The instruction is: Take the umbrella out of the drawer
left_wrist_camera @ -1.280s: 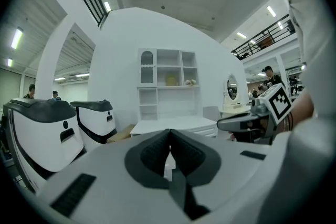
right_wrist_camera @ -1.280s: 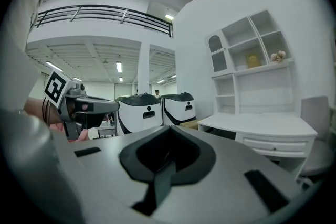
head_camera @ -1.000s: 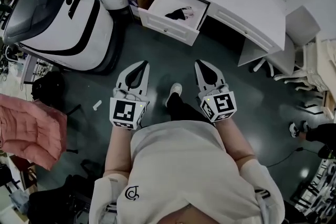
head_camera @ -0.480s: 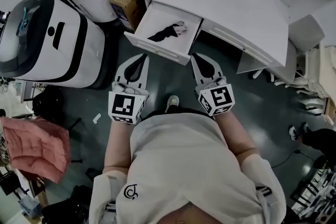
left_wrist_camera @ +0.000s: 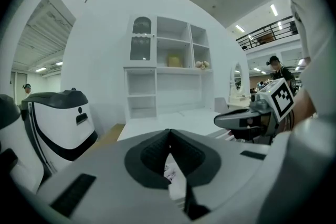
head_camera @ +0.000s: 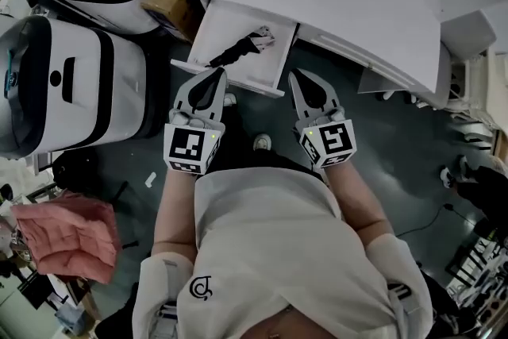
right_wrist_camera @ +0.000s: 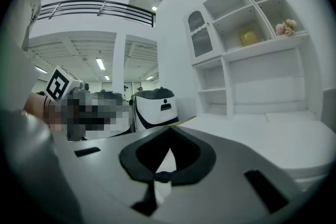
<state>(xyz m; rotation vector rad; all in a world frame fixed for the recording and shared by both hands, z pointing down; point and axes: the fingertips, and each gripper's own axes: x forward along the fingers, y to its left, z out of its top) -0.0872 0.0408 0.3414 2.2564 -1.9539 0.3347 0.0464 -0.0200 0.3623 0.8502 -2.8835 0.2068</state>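
Black umbrella (head_camera: 236, 52) lies inside the open drawer (head_camera: 221, 26). Left gripper (head_camera: 216, 75) and right gripper (head_camera: 294, 78), both clenched empty, hover near the drawer's front.

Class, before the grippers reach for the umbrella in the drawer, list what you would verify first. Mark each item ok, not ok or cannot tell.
1. White desk drawer pulled open: ok.
2. Dark folded umbrella lying in view inside it: ok.
3. Left gripper jaws apart for a grasp: not ok, they are shut.
4. Right gripper jaws apart: not ok, they are shut.
5. Both grippers empty: ok.
6. Umbrella free of snags in the drawer: cannot tell.
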